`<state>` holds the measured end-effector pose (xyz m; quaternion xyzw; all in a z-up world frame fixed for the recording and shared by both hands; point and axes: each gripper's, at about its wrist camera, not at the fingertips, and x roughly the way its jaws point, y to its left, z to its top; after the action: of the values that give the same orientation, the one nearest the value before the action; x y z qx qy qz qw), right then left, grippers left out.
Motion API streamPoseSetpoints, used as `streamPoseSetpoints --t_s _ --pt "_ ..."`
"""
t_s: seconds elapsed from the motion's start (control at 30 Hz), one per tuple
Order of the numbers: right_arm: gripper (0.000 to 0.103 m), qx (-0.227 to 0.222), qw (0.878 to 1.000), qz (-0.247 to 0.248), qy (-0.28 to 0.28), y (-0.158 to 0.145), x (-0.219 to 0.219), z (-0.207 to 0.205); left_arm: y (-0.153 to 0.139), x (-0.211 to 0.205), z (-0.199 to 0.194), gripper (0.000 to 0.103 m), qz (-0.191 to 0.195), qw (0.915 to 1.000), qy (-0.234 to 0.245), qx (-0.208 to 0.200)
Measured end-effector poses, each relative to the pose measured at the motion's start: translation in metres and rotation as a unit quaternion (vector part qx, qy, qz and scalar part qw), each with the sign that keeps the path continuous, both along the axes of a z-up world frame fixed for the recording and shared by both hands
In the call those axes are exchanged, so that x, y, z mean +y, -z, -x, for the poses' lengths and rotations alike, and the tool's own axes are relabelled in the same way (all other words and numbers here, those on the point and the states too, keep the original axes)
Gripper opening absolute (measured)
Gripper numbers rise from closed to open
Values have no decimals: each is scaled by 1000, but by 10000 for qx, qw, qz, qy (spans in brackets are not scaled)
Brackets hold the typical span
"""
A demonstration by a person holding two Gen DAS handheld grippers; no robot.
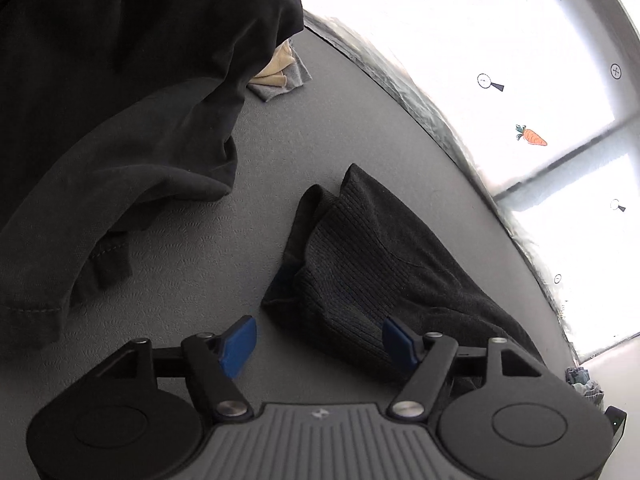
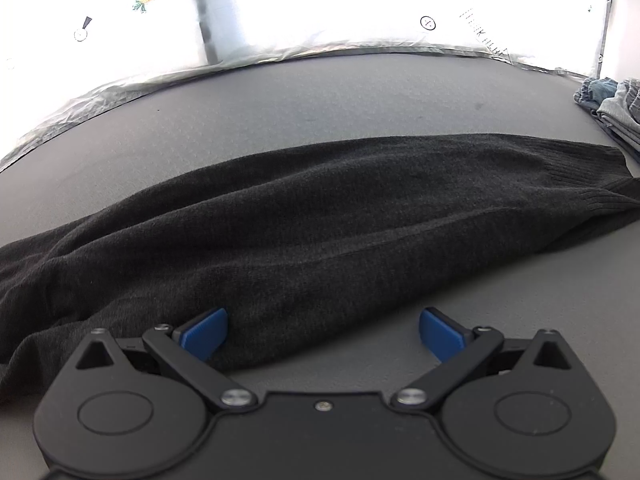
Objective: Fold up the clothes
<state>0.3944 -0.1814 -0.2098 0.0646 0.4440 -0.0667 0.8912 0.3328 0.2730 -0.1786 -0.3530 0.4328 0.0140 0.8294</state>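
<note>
Lying on a grey textured table (image 2: 360,100), dark knit sweater (image 2: 304,216), bright carrot-print wall behind, both grippers' jaws spread, empty.

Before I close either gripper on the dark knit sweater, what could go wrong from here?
1. The dark knit sweater lies bunched in thick folds, so the open right gripper may pinch several layers rather than one edge.
2. The open left gripper sits at the ribbed hem, where layers overlap; a grab may be uneven.
3. The black garment lies close by and could get dragged along.
</note>
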Motion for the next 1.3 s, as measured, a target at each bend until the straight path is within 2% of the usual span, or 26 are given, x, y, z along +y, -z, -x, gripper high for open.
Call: streamPoseSetpoints --t_s 0.07,0.13,0.4,0.53,0.67,0.77,0.87,0.93,1.0,1.2,1.3 --pt "103 -13 10000 5 5 0 0 0 5 -7 0 75 182 9998 -98 21" --pt "103 -19 10000 6 5 0 0 1 4 -13 -2 82 121 9997 -173 -88" --pt "103 -65 10000 3 13 1 0 3 2 -30 -25 85 -228 9996 -62 -121" --pt "103 -112 9999 7 -14 1 0 5 1 -39 -29 92 -352 9987 -367 -77" --pt "103 -135 9999 10 -44 1 0 7 -3 -59 -40 92 -874 9941 -619 171" --pt "103 -137 9999 11 -45 1 1 7 -5 -68 -49 91 -1234 9904 -535 309" --pt "103 -137 9999 9 -47 1 1 6 -6 -68 -49 81 -1392 9876 -641 350" --pt "103 -142 9999 -1 -51 1 0 7 -6 -68 -47 59 -1561 9845 -715 363" --pt "103 -86 9999 -58 -19 1 -1 5 -7 -68 -46 42 -1753 9811 -738 364" --pt "103 506 9983 -291 82 -7 -9 -14 -7 -65 -45 30 -1693 9818 -796 334" --pt "103 854 9925 -769 420 -12 -21 -23 -7 -65 -44 26 -1661 9818 -864 315"
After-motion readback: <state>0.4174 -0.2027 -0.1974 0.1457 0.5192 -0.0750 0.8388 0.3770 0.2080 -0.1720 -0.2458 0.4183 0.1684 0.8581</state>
